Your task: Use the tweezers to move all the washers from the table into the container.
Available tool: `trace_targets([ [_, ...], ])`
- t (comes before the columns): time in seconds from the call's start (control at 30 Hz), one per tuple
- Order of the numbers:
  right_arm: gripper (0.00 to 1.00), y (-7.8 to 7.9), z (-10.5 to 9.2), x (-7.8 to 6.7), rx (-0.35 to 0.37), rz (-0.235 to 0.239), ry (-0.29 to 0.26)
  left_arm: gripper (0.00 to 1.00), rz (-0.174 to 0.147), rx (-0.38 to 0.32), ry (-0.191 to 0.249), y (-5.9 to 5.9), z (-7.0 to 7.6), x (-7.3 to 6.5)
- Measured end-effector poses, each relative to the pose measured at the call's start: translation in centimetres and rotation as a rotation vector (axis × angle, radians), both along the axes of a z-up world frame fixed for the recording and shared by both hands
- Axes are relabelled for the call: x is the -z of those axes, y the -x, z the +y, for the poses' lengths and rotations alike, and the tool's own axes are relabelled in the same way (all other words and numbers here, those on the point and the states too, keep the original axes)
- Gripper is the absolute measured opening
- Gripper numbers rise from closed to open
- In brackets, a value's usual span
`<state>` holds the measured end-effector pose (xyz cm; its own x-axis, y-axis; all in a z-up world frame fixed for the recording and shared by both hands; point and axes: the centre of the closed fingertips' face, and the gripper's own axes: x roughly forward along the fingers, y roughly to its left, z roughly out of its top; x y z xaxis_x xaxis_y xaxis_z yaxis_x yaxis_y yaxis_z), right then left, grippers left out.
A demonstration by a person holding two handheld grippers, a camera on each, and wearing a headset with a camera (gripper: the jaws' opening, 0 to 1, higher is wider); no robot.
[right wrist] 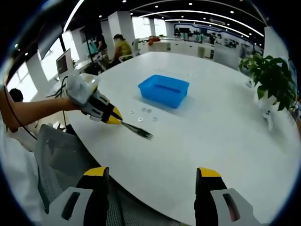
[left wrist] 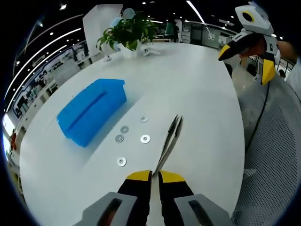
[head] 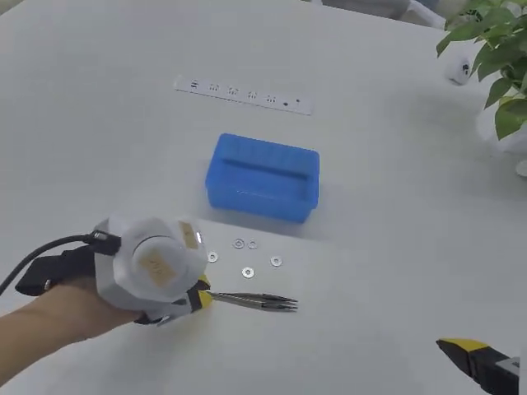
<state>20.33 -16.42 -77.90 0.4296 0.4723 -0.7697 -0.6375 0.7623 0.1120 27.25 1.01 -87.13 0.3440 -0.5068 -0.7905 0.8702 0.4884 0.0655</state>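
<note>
Left gripper [left wrist: 153,175] fingers clamped on tweezers [left wrist: 170,136] beside washers [left wrist: 145,139] — right gripper [right wrist: 153,172] fingers wide apart, empty.

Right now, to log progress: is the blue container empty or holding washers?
Empty, it seems: the blue container shows a bare floor, and five washers lie on the table beside it.

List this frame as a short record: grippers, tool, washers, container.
left gripper: shut on tweezers
right gripper: open, holding nothing, off to the side
washers: five, all on the table, between tweezers and container
container: blue, open-topped, beyond the washers
tweezers tips: beside the washers, touching none
</note>
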Motion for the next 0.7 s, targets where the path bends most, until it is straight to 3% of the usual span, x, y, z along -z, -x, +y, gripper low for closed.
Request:
trace_targets([
  [0.1, 0.73, 0.0, 0.2, 0.0, -0.004, 0.004, -0.001, 0.0, -0.008, 0.073, -0.006, 0.3, -0.5, 0.4],
  [0.13, 0.73, 0.0, 0.3, 0.0, -0.011, 0.007, -0.001, 0.0, -0.008, 0.109, -0.028, 0.5, -0.5, 0.6],
  [0.17, 0.73, 0.0, 0.5, 0.1, -0.022, 0.007, 0.004, 0.0, 0.003, 0.114, -0.038, 0.8, -0.5, 0.8],
  [0.2, 0.73, 0.0, 0.6, 0.1, -0.029, 0.006, 0.008, 0.0, -0.014, 0.133, -0.02, 0.7, -0.9, 0.6],
  [0.23, 0.73, 0.0, 0.7, 0.1, -0.035, 0.006, 0.009, 0.0, -0.002, 0.13, -0.022, 0.8, -0.9, 0.7],
  [0.43, 0.72, -0.3, 1.5, 0.0, -0.061, 0.002, 0.003, 0.0, -0.002, 0.166, -0.034, 1.1, -1.4, 0.5],
  [0.63, 0.66, -0.5, 3.0, -0.2, -0.126, -0.014, -0.006, 0.0, -0.017, 0.141, -0.004, 1.7, -1.9, -1.5],
  [0.7, 0.65, -0.4, 3.4, -0.2, -0.147, -0.017, -0.006, 0.0, -0.016, 0.124, 0.025, 2.1, -2.3, -2.6],
])
